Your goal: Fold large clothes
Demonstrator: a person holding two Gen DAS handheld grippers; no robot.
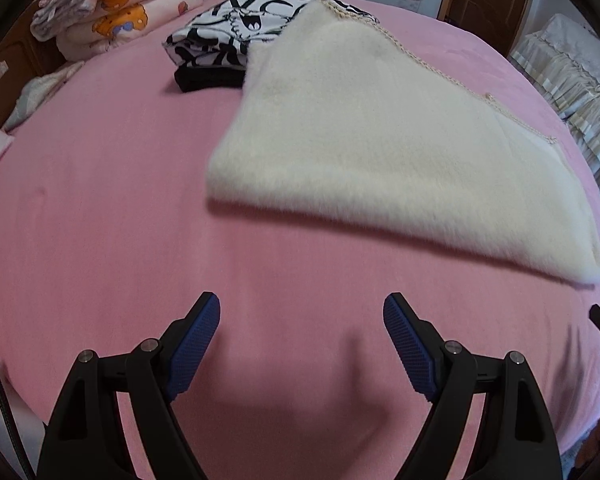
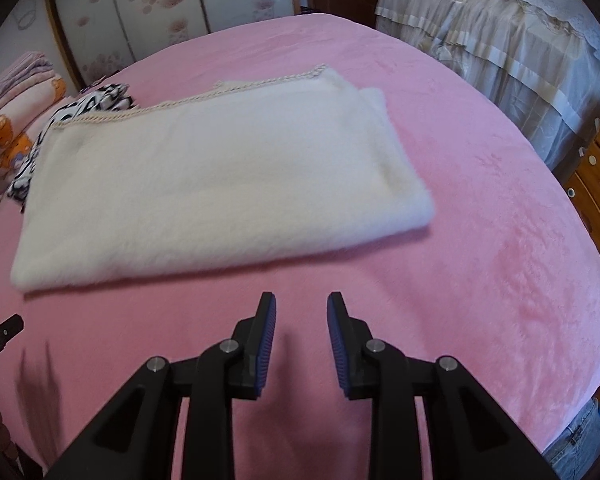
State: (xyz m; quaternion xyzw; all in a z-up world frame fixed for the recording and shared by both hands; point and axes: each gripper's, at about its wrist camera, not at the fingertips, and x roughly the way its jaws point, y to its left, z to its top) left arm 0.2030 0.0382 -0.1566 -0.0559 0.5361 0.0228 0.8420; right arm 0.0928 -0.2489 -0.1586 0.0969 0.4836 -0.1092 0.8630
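Cream fleece (image 2: 204,168) lies flat on the pink bed (image 2: 480,240), already folded into a long rectangle with a corded trim (image 2: 148,110) along its far edge; from the layered right end it looks like at least one fold is done. Step in hand, as I judge it: between folds, both grippers off the cloth. Left gripper (image 1: 302,306) spread wide, holding nothing, hovering over bare bed on the near side of the fleece. Right gripper (image 2: 301,306) partly spread, also holding nothing, just short of the fleece's near edge. Next move likely calls for each gripper to pinch a corner of one short end and carry it over to the other end, keeping edges lined up; thick pile may slip or bunch. Beyond the fleece's far left corner sits a black-and-white garment (image 1: 236,28), folded, on top of a black piece (image 1: 208,78), the fleece corner overlapping it. Further left of the fleece, a stack of pink quilts (image 1: 112,8). No containers in view.
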